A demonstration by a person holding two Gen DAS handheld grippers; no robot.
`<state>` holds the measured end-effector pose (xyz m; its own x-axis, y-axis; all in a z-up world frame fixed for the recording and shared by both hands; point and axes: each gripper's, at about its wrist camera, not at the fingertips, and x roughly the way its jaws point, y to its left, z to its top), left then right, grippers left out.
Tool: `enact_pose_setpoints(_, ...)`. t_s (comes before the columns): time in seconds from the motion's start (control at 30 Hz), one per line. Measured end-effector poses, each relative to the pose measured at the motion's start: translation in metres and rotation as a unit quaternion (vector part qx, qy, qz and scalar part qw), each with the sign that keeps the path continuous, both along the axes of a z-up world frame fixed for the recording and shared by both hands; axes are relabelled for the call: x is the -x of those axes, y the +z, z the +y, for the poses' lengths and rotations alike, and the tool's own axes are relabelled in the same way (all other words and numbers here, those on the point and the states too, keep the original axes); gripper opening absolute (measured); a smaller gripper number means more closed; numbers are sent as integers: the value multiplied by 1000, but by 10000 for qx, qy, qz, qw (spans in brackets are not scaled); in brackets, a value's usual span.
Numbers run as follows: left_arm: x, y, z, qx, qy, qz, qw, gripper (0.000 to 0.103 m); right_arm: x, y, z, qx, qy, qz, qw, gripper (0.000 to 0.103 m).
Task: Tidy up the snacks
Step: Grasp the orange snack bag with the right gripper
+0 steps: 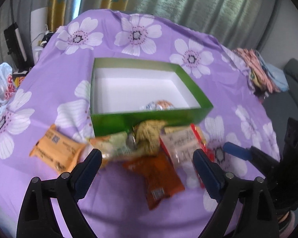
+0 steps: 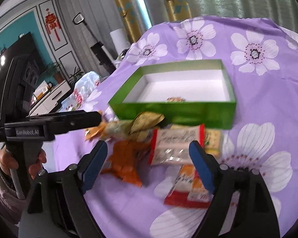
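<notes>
1. The shallow green cardboard box (image 1: 149, 117) is the landmark; a few small wrapped snacks already lie inside against its near wall.
2. The loose snack packets lie heaped just in front of that wall.
3. Both the left gripper (image 1: 147, 158) and the right gripper (image 2: 149, 154) hang spread wide, holding nothing.
4. Best to single out the dark orange foil packet (image 1: 155, 174) (it lies clear of the heap), pinching one edge.

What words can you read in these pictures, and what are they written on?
"GenRobot.AI": on the grey label of the left gripper, seen from the right wrist camera.
Snack packets, such as the white and red packet and the orange packet: they have print and codes, but too blurred to read.
White plastic bag: red letters, too blurred to read.
</notes>
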<state>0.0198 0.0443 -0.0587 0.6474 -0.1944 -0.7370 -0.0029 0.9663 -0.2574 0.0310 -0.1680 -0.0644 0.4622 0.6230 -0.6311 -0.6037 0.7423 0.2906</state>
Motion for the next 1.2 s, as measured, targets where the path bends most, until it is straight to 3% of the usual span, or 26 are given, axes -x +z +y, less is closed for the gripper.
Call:
enact_pose_setpoints(0.33, 24, -7, -17, -290, -98, 31, 9995, 93, 29, -12, 16, 213, 332, 88, 9992, 85)
enact_pose_setpoints(0.6, 26, -19, -22, -261, -201, 159, 9993, 93, 35, -21, 31, 252, 505, 229, 9981, 85)
enact_pose_setpoints(1.0, 19, -46, -20, 214, -448, 485, 9976, 93, 30, -46, 46, 293, 671, 538, 9959, 84)
enact_pose_setpoints(1.2, 11, -55, -14, 530, -447, 557, 9960, 93, 23, -53, 53, 273, 718, 661, 9949, 78)
